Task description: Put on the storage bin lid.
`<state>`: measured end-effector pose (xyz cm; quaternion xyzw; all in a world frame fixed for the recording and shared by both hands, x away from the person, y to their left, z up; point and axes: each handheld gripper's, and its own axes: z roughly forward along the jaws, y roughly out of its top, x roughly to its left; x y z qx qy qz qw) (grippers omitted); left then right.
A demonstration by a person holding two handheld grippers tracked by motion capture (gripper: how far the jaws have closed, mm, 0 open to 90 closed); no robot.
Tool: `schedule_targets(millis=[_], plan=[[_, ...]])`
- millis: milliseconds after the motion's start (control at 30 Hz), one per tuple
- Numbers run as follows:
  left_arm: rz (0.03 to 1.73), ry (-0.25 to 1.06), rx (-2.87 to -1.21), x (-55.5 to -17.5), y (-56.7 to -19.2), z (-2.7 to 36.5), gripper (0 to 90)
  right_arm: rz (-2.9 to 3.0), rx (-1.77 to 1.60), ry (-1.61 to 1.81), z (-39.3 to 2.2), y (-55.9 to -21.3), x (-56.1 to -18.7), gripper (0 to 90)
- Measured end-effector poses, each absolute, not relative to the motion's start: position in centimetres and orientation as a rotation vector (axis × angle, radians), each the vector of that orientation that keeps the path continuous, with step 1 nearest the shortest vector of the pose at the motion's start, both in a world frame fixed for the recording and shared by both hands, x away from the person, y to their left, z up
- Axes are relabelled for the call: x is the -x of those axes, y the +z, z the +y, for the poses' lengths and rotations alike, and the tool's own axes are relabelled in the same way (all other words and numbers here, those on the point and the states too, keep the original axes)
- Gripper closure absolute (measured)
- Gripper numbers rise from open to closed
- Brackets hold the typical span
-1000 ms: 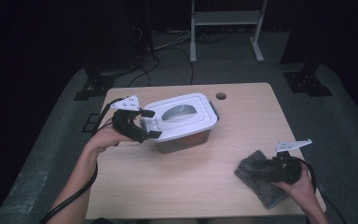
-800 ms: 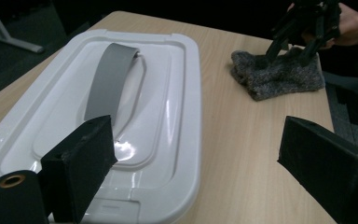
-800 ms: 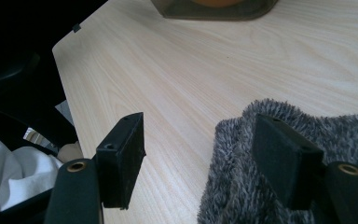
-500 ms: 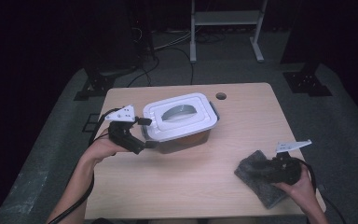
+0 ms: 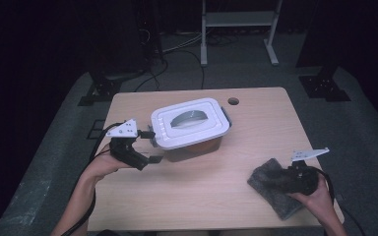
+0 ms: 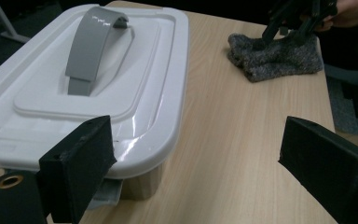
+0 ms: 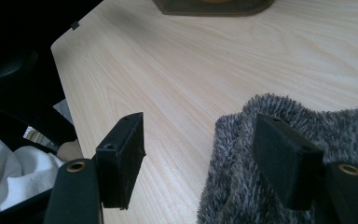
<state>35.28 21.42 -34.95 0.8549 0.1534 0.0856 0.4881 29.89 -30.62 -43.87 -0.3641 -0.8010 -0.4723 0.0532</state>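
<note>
A white lidded plastic box [image 5: 189, 123] with a grey handle [image 6: 91, 44] stands mid-table. My left gripper [image 5: 152, 146] sits at the box's left end, open. In the left gripper view its jaws [image 6: 200, 163] stand wide apart, one just below the lid's rim and the other over bare table. A grey fuzzy cloth [image 5: 270, 189] lies at the near right corner. My right gripper [image 5: 278, 178] rests over it, open. In the right gripper view [image 7: 200, 154] one jaw hangs over the cloth [image 7: 335, 135] and the other over bare wood. The cloth's edge lies between them, unpinched.
The wooden table [image 5: 256, 132] has a round cable hole [image 5: 233, 101] at its far edge. Beyond it are a metal stand [image 5: 236, 19] and cables on the dark floor. The box's dark base [image 7: 214, 5] lies ahead of the right gripper.
My left gripper has dropped lower and drawn back toward the near side beside the box's left end. The right gripper and the cloth have stayed put.
</note>
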Motion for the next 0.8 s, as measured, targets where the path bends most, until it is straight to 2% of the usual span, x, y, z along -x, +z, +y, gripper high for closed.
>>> schedule_targets(millis=[800], plan=[[0.444, 0.21, -2.057, -33.8, -38.2, 23.7, 9.3, -2.43, 1.12, -1.425, -30.8, -44.1, -30.0, 33.3]])
